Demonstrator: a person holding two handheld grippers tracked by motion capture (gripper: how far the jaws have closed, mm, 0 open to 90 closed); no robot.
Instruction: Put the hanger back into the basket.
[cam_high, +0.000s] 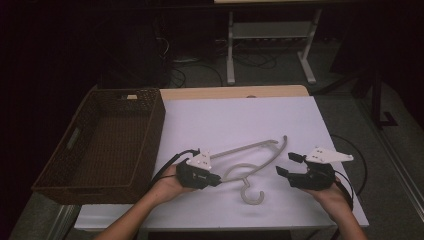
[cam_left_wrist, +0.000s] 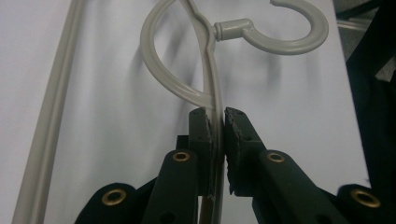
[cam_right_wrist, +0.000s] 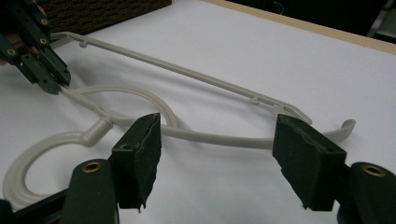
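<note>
The grey plastic hanger (cam_high: 252, 167) is laid flat on the white tabletop (cam_high: 240, 120), beside the wicker basket (cam_high: 107, 142). Its shoulder arm is clamped by the left gripper (cam_left_wrist: 218, 126) near the hook. The right gripper (cam_right_wrist: 217, 149) is held with jaws apart, just short of the hanger's other arm.

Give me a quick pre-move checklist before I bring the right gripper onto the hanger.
1. Left gripper shut on the hanger arm: ok.
2. Right gripper open: ok.
3. Right pads touching the hanger: not ok, it lies beyond them.
4. Hook free of snags: ok.
5. Wicker basket apart from the hanger: ok.
6. Hanger lifted off the table: cannot tell.
</note>
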